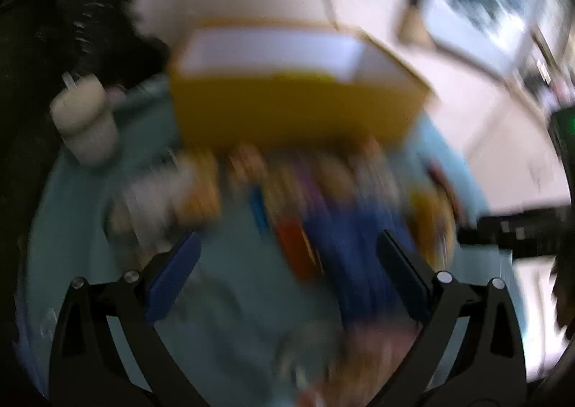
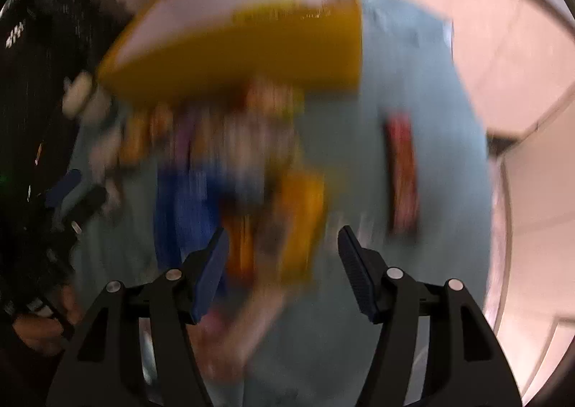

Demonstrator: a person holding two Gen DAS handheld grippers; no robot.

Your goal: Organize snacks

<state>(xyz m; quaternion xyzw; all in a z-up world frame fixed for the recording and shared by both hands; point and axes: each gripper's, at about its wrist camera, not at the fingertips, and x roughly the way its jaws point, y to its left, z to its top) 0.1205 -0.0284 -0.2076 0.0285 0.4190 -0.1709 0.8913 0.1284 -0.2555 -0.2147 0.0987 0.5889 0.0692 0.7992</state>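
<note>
Motion blurs both views. An open yellow box [image 1: 294, 109] with a white inside stands at the far side of a teal cloth [image 1: 82, 234]. In front of it lies a loose heap of snack packets, among them a blue pack [image 1: 359, 227] and a red-orange one [image 1: 298, 252]. My left gripper [image 1: 287, 263] hangs open above the heap's near edge with nothing between its pads. In the right wrist view the yellow box [image 2: 233, 47] sits top left, and my right gripper [image 2: 284, 263] is open over a yellow packet [image 2: 302, 220] beside a blue pack [image 2: 183, 206].
A red packet [image 2: 402, 170] lies alone on the teal cloth [image 2: 442, 91] to the right. A pale cup-like container [image 1: 84, 119] stands left of the box. Something dark fills the left edge. Pale floor shows beyond the cloth's rim.
</note>
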